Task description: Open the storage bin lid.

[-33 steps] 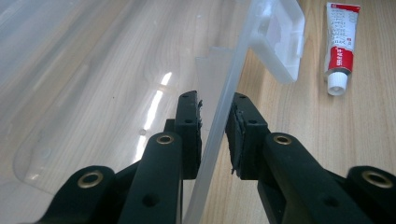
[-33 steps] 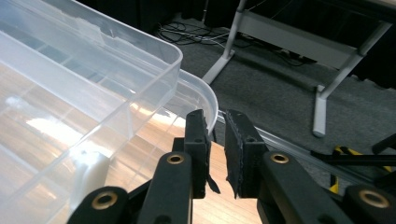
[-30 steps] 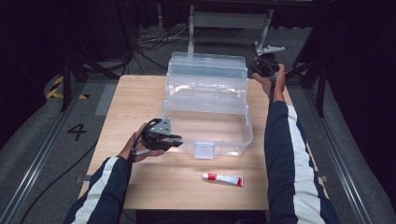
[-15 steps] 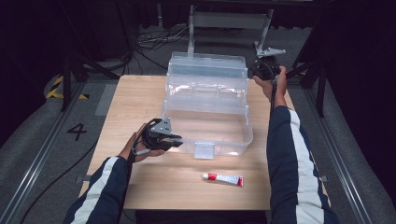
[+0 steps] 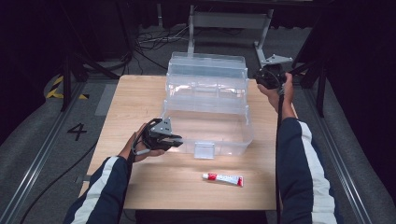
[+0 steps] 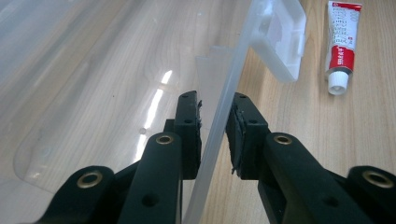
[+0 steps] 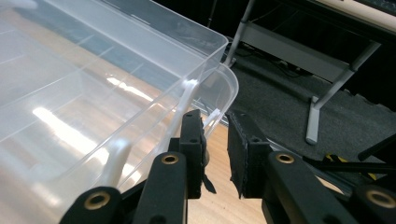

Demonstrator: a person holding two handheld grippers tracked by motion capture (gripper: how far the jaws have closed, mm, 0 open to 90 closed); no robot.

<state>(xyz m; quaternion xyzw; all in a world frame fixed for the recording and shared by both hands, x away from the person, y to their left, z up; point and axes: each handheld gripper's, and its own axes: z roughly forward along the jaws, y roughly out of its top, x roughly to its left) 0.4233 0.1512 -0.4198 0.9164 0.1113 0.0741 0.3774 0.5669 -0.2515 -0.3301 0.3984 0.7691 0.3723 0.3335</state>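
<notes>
High view, left claw (image 5: 172, 139) straddling clear box (image 5: 205, 100) wall, right claw (image 5: 270, 76) raised

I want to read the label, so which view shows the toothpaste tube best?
The left gripper view: the toothpaste tube lies close, showing its white cap, red band and print, though its tail is cut off. The high view shows the whole tube, small, on the table.
</notes>
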